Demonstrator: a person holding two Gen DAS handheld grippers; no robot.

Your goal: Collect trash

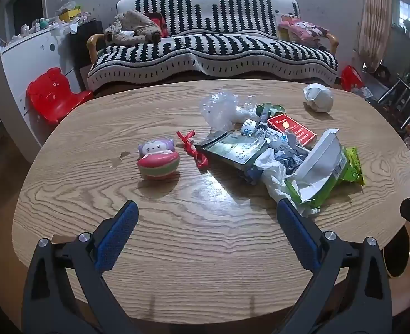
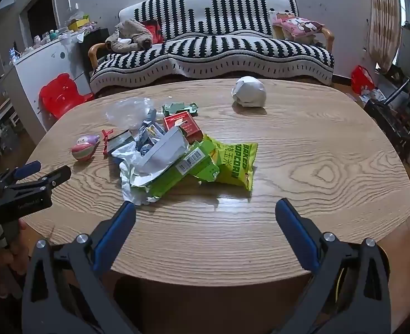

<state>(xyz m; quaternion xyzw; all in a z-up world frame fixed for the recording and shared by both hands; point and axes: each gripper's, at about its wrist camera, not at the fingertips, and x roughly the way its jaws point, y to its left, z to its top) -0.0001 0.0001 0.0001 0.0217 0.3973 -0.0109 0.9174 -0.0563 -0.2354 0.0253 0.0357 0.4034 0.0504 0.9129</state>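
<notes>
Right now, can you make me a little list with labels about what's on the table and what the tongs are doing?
table: oval wooden table
trash pile: popcorn bag, torn green box, red box, clear plastic wrap, heaped together
off alone: crumpled paper ball, near the far edge
not trash, probably: squishy toy, left of the pile
left tongs: open, holding nothing
right tongs: open, holding nothing
behind the table: striped sofa

Wooden table: trash pile, paper ball, toy.
</notes>
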